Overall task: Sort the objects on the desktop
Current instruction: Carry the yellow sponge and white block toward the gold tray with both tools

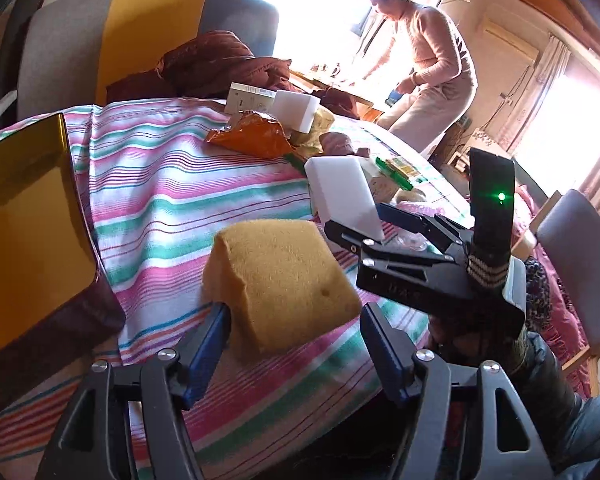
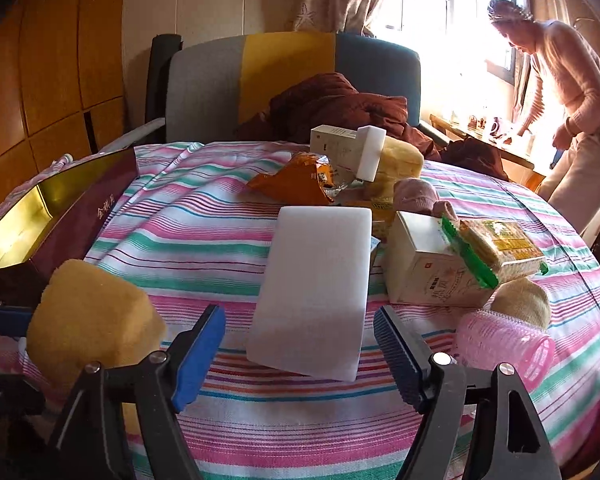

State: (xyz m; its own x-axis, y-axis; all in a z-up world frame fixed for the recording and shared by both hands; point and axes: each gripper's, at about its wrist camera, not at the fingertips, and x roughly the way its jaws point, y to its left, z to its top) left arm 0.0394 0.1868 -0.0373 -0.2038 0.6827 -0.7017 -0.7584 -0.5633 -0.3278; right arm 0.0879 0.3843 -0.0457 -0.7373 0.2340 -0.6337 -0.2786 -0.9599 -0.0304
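Note:
A yellow sponge (image 1: 280, 280) sits between my left gripper's (image 1: 292, 312) blue pads, which press on both its sides; it hangs just over the striped cloth (image 1: 160, 200). In the right wrist view the same yellow sponge (image 2: 92, 320) is at lower left. A white sponge (image 2: 316, 292) lies tilted between the fingers of my right gripper (image 2: 300, 312), which stands open with cloth showing on both sides. The left wrist view shows the white sponge (image 1: 344, 196) at the right gripper (image 1: 374, 224).
An open maroon box with a gold lining (image 2: 20, 216) stands at the left. A pile holds an orange snack bag (image 2: 296, 182), cartons (image 2: 420, 276), a cracker pack (image 2: 500, 248), another white sponge (image 2: 370, 152) and a pink hair roller (image 2: 504, 344). A person (image 2: 572, 80) bends by the window.

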